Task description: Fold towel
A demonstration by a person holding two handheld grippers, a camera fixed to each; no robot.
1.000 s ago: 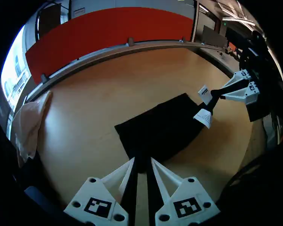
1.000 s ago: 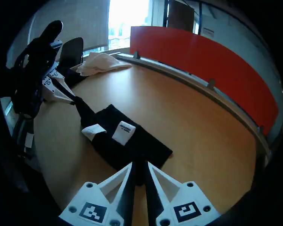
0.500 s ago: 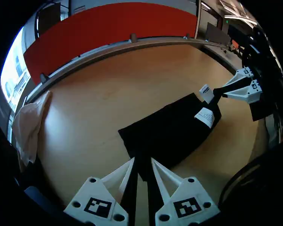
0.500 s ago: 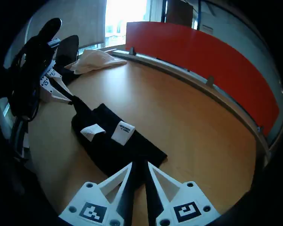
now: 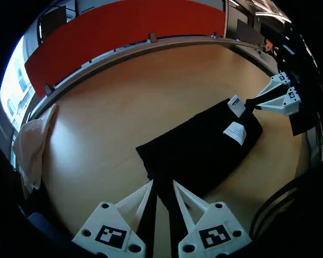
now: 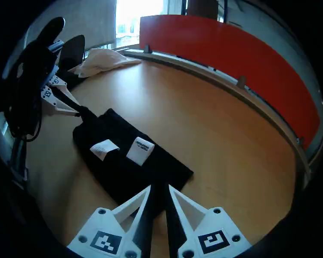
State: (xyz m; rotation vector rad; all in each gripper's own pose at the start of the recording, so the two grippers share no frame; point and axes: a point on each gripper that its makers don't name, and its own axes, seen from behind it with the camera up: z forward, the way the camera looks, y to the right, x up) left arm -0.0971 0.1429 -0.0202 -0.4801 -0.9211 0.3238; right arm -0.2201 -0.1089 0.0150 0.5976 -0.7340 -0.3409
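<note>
A broad light wooden table (image 5: 118, 107) is backed by a long red divider panel (image 5: 118, 30). A black fabric towel (image 5: 196, 150) lies spread near the table's middle. A crumpled cream cloth (image 5: 32, 142) sits at the table's edge. The left gripper (image 5: 161, 182) and the right gripper (image 6: 159, 187) each pinch opposite towel ends, jaws narrow. Two white tags (image 6: 140, 150) lie on top.

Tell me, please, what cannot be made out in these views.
Left gripper view: the black towel has its near corner hidden inside the left hand-held gripper.
Right gripper view: its other corner is hidden by the right hand-held gripper.
Right gripper view: print on the white tags is too small.
Left gripper view: the beige cloth is cut off at the edge.
</note>
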